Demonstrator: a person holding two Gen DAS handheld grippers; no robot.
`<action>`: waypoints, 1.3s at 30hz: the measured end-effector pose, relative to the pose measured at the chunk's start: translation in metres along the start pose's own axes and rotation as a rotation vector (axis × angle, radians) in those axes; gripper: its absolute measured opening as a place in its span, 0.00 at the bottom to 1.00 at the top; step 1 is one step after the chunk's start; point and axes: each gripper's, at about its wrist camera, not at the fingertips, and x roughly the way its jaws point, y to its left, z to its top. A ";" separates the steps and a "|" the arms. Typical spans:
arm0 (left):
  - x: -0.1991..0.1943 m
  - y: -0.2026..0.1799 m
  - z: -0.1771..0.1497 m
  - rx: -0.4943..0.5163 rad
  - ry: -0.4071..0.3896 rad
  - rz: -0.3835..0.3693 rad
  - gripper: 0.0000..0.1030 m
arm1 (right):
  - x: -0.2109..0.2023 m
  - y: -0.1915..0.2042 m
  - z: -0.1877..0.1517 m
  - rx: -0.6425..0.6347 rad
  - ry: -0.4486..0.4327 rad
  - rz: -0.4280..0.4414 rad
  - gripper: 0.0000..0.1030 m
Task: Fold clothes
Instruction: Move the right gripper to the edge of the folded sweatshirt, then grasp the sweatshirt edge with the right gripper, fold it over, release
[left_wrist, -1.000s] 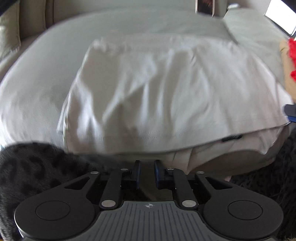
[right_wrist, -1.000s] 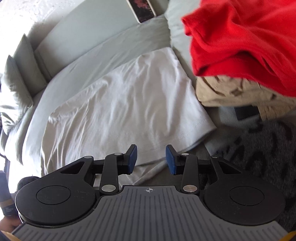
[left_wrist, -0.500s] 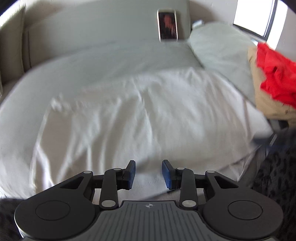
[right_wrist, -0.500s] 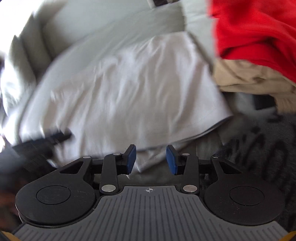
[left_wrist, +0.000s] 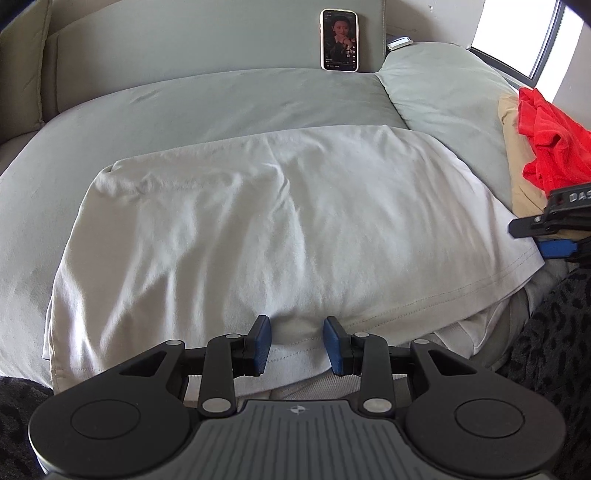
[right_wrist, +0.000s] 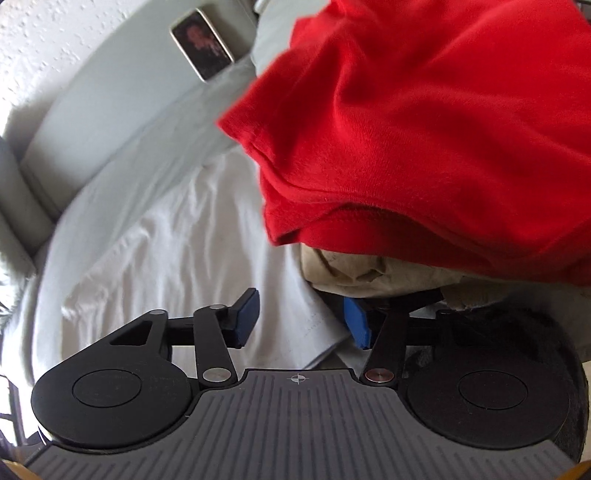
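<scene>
A white garment (left_wrist: 280, 221) lies folded flat on the grey sofa seat (left_wrist: 221, 99). My left gripper (left_wrist: 297, 343) hovers at its near hem, open, with the hem's edge running under the gap and the pads off the cloth. My right gripper (right_wrist: 301, 321) is over the garment's right corner (right_wrist: 317, 325), and its jaws are opening. The cloth edge lies between them, unpinched. Its right finger (right_wrist: 356, 321) is tucked beneath a beige garment (right_wrist: 354, 269) topped by a red one (right_wrist: 424, 147). The right gripper (left_wrist: 546, 238) also shows at the right edge of the left wrist view.
A phone (left_wrist: 340, 40) leans on the sofa back. A grey pillow (left_wrist: 443, 85) lies right of the seat, with the red garment (left_wrist: 550, 144) and beige garment (left_wrist: 517, 177) piled beyond it. Dark spotted fabric (left_wrist: 546, 332) borders the near edge.
My left gripper slid right along the near hem from the garment's left corner and widened. My right gripper shifted right toward the red and beige pile, rolled, and spread its jaws.
</scene>
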 end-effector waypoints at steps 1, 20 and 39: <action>0.000 0.000 0.000 -0.001 0.000 -0.002 0.32 | 0.005 0.001 0.000 -0.010 0.010 -0.006 0.53; 0.002 0.008 0.001 -0.032 0.005 -0.039 0.32 | 0.008 0.022 -0.017 -0.055 -0.071 0.083 0.04; -0.073 0.092 0.018 -0.276 -0.167 0.071 0.35 | -0.023 0.162 -0.032 -0.460 -0.148 0.151 0.04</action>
